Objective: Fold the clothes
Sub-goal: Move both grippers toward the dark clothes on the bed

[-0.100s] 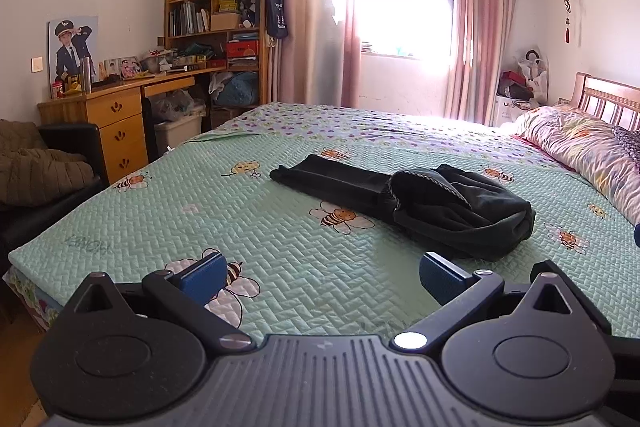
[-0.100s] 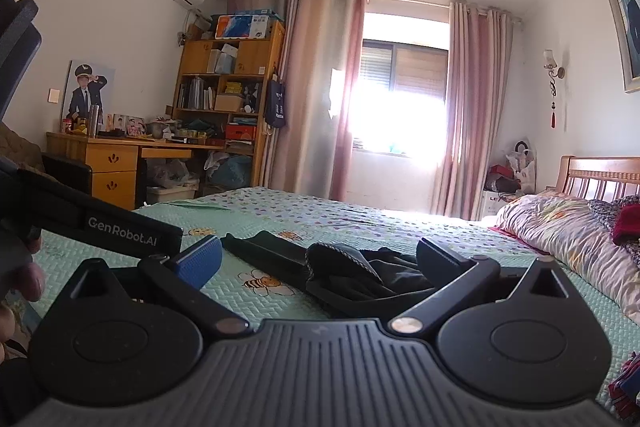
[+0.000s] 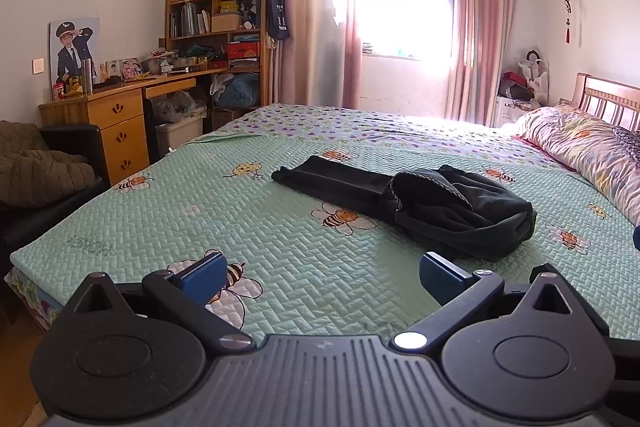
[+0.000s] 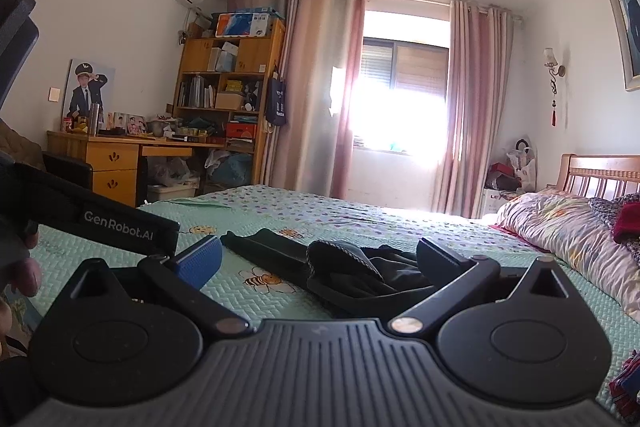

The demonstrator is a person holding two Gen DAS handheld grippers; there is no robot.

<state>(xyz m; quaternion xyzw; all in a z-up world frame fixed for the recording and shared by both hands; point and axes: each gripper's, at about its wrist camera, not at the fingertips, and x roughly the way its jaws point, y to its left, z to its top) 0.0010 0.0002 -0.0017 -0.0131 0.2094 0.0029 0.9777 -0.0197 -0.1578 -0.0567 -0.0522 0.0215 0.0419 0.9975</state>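
A sunlit bedroom: green bee-print bed cover (image 3: 248,227), desk (image 3: 116,107) and bookshelf (image 3: 224,7) behind. Nothing has shifted in the last instant. I hold both tongs spread and empty: left gripper (image 3: 320,277), right gripper (image 4: 320,259). The dark garment (image 3: 420,205) lies mid-bed, one end flat, the other bunched, so not neatly folded.

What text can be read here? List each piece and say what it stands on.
"GenRobot.AI": white lettering on the left gripper's black arm, seen from the right wrist.
"LE": partial, on a white box by the headboard.
Print on the bedspread corner is upside down, unreadable.
Labels on the shelf-top box and hanging navy bag are too small.
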